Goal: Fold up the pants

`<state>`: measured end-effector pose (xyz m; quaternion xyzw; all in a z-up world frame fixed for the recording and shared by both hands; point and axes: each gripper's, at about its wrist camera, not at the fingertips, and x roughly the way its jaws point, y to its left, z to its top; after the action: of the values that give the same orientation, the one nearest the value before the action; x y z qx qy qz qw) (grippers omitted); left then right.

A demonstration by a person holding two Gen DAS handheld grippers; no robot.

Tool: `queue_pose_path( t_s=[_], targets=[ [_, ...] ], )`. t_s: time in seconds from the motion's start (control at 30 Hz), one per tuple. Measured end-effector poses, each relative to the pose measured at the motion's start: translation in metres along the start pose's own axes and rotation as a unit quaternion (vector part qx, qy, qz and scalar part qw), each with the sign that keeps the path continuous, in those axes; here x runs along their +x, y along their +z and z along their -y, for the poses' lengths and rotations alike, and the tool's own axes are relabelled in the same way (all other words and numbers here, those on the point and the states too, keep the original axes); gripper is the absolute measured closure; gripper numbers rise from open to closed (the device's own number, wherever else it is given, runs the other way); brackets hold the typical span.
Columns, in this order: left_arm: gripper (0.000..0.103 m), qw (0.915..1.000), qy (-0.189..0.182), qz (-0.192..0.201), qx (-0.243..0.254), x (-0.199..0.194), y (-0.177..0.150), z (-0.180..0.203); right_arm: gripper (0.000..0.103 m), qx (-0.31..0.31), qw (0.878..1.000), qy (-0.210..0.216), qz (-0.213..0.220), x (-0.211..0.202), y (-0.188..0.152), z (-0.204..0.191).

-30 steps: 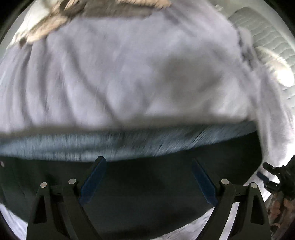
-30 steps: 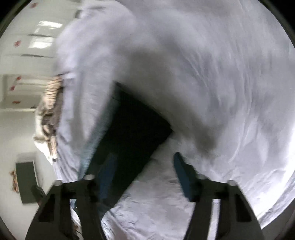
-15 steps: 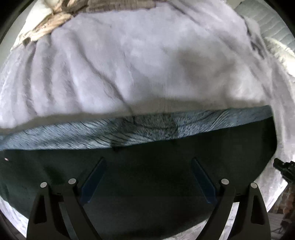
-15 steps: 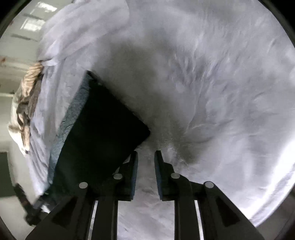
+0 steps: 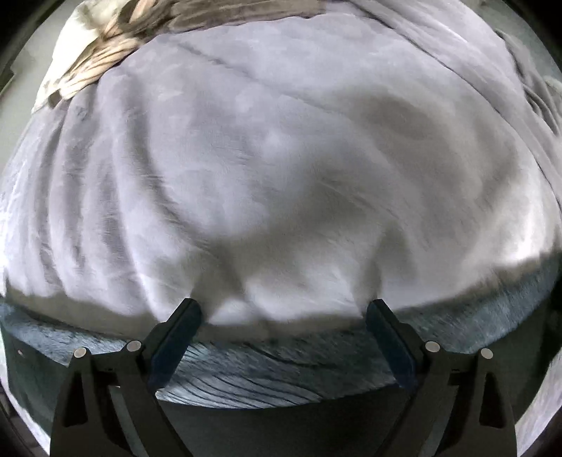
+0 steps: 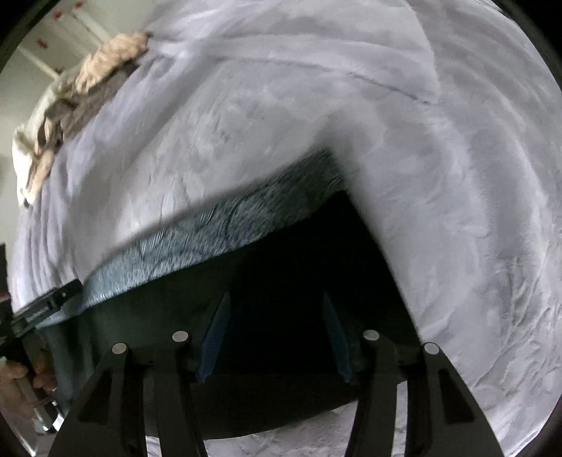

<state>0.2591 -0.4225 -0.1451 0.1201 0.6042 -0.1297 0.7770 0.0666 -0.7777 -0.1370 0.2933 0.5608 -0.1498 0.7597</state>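
Note:
The dark folded pants lie flat on a lavender blanket, with a grey-blue fleecy lining showing along their far edge. My left gripper points down over that lined edge. Its jaws stand wide and are still opening, with nothing pressed between them. In the right wrist view the pants fill the lower middle. My right gripper hovers over their dark cloth near the right corner. Its jaws are opening and its pads grip nothing. The left gripper's body and a hand show at the left edge.
A crumpled beige and brown striped cloth lies at the blanket's far left, also visible from the right wrist. Wrinkled blanket spreads beyond and to the right of the pants. A pale wall stands behind.
The left gripper has moved from over the dark cloth to the lined far edge. The right gripper, nearly shut beside the pants' corner, has rolled, opened and shifted over the pants.

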Motion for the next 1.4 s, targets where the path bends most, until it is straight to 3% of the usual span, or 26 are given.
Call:
queue_pose_path(
  t_s=[0.17,0.4,0.63,0.83,0.9,1.0,1.1,1.2,1.23,1.27,1.3,1.4],
  targets=[
    [0.007,0.9999,-0.001,0.013,-0.009,-0.031,-0.007,-0.033,0.045,0.066,0.997,0.032,0.006,-0.032,-0.014,0.027],
    [0.007,0.9995,0.028,-0.007,-0.011,-0.054,-0.058,-0.089,0.045,0.112,0.979,0.164,-0.052,-0.034,-0.069,0.001],
    [0.007,0.9954,0.057,-0.033,-0.07,-0.055,-0.098,-0.174,0.045,0.088,0.949,0.27,-0.14,-0.001,-0.124,-0.093],
    [0.007,0.9931,0.079,-0.026,-0.083,-0.048,-0.119,-0.244,0.045,0.05,0.913,0.334,-0.228,0.045,-0.185,-0.22],
    [0.007,0.9925,0.086,-0.023,-0.083,-0.044,-0.123,-0.27,0.046,0.055,0.901,0.352,-0.247,0.062,-0.209,-0.259],
    [0.007,0.9932,0.083,-0.016,-0.08,-0.038,-0.13,-0.297,0.046,0.077,0.893,0.367,-0.249,0.077,-0.236,-0.288],
    [0.0,0.9959,0.047,-0.022,-0.074,-0.027,-0.132,-0.314,0.045,0.1,0.896,0.366,-0.23,0.087,-0.249,-0.304],
    [0.0,0.9974,0.028,-0.022,-0.062,-0.02,-0.13,-0.318,0.046,0.116,0.899,0.358,-0.223,0.093,-0.248,-0.307],
    [0.0,0.9977,0.027,-0.02,-0.058,-0.02,-0.13,-0.318,0.053,0.122,0.9,0.354,-0.222,0.094,-0.247,-0.307],
    [0.0,0.998,0.027,-0.018,-0.055,-0.02,-0.13,-0.317,0.072,0.124,0.902,0.348,-0.222,0.094,-0.245,-0.309],
    [0.0,0.9983,0.024,-0.015,-0.05,-0.02,-0.13,-0.319,0.079,0.119,0.908,0.335,-0.221,0.094,-0.24,-0.314],
    [0.0,0.9987,0.018,-0.01,-0.047,-0.02,-0.132,-0.322,0.086,0.075,0.922,0.325,-0.199,0.07,-0.23,-0.322]
  ],
)
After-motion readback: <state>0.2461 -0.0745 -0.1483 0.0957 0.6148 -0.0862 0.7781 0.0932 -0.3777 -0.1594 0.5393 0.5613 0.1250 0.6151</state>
